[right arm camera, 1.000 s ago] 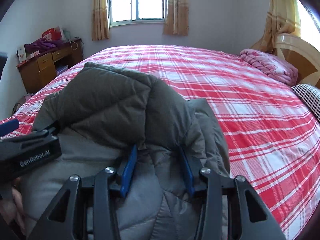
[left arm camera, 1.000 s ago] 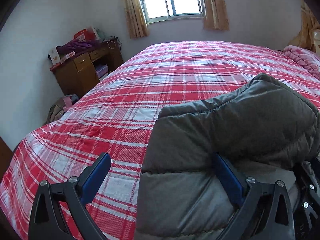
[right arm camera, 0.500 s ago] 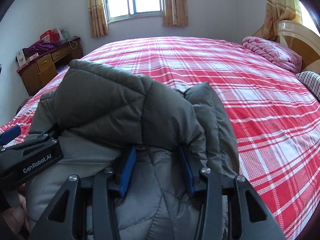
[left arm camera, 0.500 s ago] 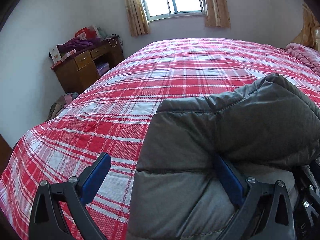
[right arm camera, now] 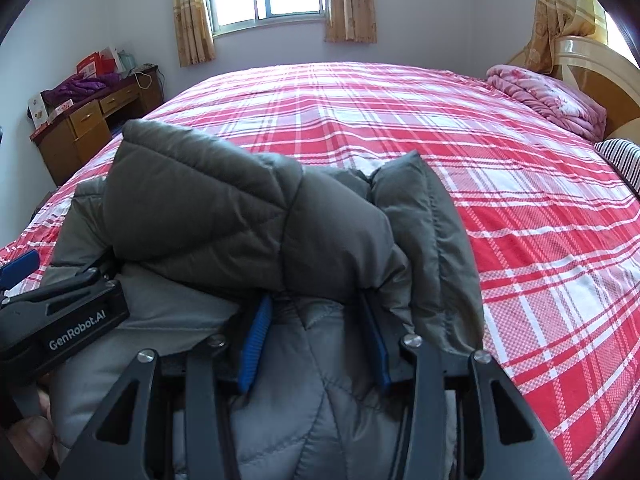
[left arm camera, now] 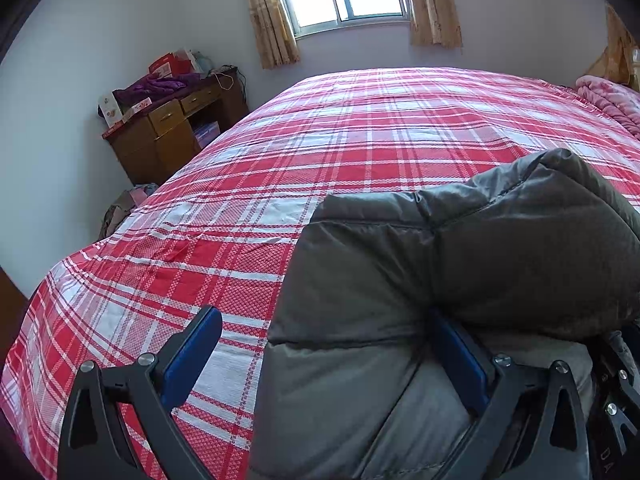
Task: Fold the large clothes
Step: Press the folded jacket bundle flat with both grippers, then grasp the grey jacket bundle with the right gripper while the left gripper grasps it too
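Observation:
A grey quilted down jacket (left arm camera: 460, 264) lies bunched and folded over on the red plaid bed (left arm camera: 320, 152). It also shows in the right wrist view (right arm camera: 248, 216). My left gripper (left arm camera: 324, 340) is open wide: its right finger is tucked under the jacket's folded layer, its left finger stands over bare bedspread. My right gripper (right arm camera: 316, 332) has its jaws partly closed around a thick fold of the jacket, with its fingertips hidden under the upper layer. The left gripper's body (right arm camera: 64, 320) shows at the left of the right wrist view.
A wooden desk (left arm camera: 172, 136) with boxes and purple clothes stands by the far left wall. A pink quilt (right arm camera: 548, 96) and a striped pillow (right arm camera: 620, 156) lie at the headboard on the right. The bed's left edge (left arm camera: 60, 272) drops off close to my left gripper.
Both grippers have lifted and tilted a little with the jacket. The folded upper layer has shifted slightly toward the far side. The jaws have not changed.

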Demonstrator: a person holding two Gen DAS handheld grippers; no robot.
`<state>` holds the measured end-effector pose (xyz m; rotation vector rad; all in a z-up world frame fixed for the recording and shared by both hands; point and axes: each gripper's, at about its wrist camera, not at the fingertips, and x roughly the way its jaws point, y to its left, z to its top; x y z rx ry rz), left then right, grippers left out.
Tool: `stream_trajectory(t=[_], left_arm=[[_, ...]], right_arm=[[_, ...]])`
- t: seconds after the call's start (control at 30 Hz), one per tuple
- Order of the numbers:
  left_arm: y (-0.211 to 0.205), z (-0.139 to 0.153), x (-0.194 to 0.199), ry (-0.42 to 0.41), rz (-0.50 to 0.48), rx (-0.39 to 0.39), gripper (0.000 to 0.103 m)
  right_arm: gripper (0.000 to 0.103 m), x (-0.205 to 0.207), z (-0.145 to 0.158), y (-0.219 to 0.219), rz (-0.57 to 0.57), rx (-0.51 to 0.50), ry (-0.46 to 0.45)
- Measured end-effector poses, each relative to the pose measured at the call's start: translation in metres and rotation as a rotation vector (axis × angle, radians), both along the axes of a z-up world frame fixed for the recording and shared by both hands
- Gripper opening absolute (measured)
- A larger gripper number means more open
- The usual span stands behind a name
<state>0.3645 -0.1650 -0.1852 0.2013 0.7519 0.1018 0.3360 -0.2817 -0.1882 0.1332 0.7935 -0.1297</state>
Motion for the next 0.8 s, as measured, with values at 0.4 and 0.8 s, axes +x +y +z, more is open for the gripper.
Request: stream_trajectory(t=[0.4, 0.8], left_arm=[[0.0005, -0.0015, 0.001, 0.007, -0.001, 0.001, 0.102], [0.0053, -0.0032, 0.0042, 0.04, -0.01, -0.025, 0.102]], right_arm=[[0.047, 0.0029, -0.0011, 0.0025, -0.004, -0.008, 0.011], [0.049, 0.0058, -0.0024, 0.0048, -0.003, -0.006, 0.022]])
